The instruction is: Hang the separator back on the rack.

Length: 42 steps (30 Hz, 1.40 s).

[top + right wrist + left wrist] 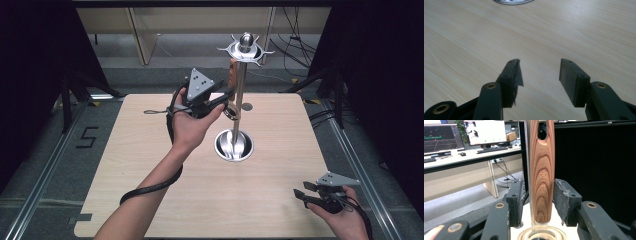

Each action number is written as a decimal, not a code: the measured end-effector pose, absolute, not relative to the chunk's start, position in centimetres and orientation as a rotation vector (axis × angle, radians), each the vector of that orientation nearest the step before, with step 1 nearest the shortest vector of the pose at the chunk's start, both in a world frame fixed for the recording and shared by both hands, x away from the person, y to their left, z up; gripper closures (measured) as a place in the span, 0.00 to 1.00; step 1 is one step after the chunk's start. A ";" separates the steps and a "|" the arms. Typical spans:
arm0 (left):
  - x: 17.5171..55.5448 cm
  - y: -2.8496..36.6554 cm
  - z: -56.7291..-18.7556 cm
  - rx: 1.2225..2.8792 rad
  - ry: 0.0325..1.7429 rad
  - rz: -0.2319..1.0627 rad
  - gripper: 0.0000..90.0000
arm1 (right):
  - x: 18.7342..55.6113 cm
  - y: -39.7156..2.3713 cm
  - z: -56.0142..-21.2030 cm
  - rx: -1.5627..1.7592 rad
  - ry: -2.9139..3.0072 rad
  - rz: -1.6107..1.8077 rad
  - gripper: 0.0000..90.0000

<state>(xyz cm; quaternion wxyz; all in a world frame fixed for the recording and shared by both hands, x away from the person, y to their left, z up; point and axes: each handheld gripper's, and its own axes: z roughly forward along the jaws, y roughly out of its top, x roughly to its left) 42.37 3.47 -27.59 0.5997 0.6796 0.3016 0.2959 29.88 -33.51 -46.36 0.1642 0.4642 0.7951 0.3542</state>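
A steel utensil stand [241, 95] rises from a round base [234, 145] at the middle of the table, with a hooked ring [245, 47] on top. A wooden-handled utensil [233, 72] hangs upright along the pole. My left gripper [227, 97] is raised beside the pole. In the left gripper view the wooden handle [542, 170] stands between the jaws of the left gripper [537, 195], which is open: the right pad [564, 200] is at the wood and a gap shows on the left. My right gripper [300, 192] rests low at the near right, open and empty [539, 72].
The light wooden table [150, 165] has rounded corners, with metal floor rails on both sides. Black curtains flank the area. Cables [295, 45] lie on the floor behind the table. A desk with monitors [484, 131] stands farther off in the left gripper view.
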 end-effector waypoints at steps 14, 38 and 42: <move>40.5 5.8 -27.7 1.580 0.711 0.644 0.60 | 30.0 -33.7 -46.3 1.297 2.261 1.011 0.57; 36.9 10.0 -29.2 1.593 0.714 0.634 0.51 | 29.9 -33.5 -46.3 1.319 2.242 1.020 0.56; 35.9 10.9 -29.9 1.592 0.714 0.642 0.51 | 29.8 -33.5 -46.3 1.320 2.243 1.019 0.56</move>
